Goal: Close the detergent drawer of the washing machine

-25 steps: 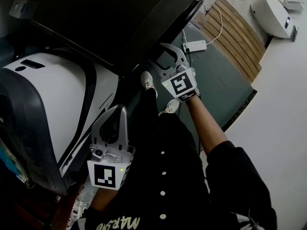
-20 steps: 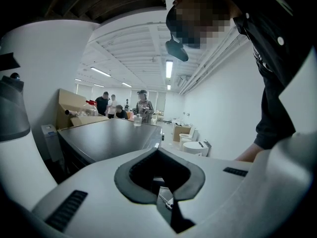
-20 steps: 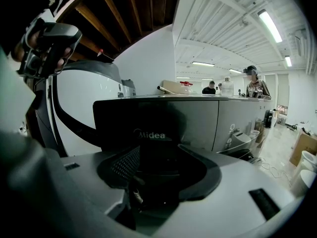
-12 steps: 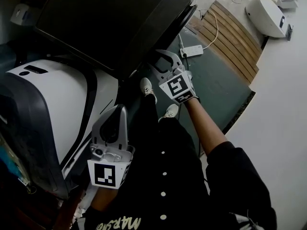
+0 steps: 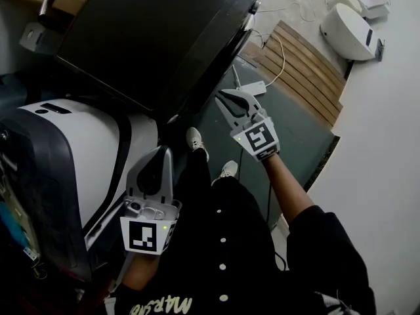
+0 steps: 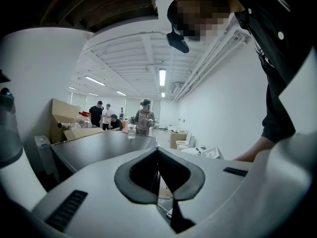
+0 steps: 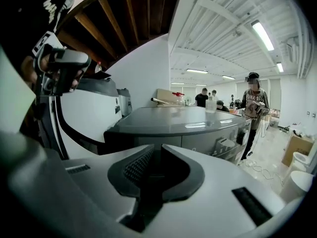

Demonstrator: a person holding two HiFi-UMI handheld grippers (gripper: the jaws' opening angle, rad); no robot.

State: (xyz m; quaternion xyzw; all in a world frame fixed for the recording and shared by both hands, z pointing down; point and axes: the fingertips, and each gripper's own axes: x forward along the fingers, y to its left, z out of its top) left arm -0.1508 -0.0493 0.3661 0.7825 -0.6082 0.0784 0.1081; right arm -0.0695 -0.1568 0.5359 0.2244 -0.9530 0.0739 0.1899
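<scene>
The dark grey washing machine point(image 5: 151, 38) fills the top of the head view; its lid and front point(image 7: 183, 120) also show in the right gripper view. The drawer panel point(image 7: 148, 142) at the front's left end looks flush with the rest of the front. My right gripper point(image 5: 223, 101) hangs just off the machine's front edge. Its jaws are closing, tips almost together point(image 7: 158, 150), with nothing between them. My left gripper point(image 5: 159, 155) is lower, beside a white appliance, shut and empty point(image 6: 157, 150), pointing over the machine's lid point(image 6: 99, 148).
A white and grey appliance point(image 5: 72, 156) stands close at the left. On the floor lie a power strip point(image 5: 251, 88) with its cable, wooden slats point(image 5: 302, 64) and a white unit point(image 5: 348, 21). A bottle point(image 7: 210, 104) stands on the lid. People stand far behind.
My right gripper has drawn up and away from the machine's front edge, and its jaws have gone from wide open to nearly together. My left gripper has risen a little.
</scene>
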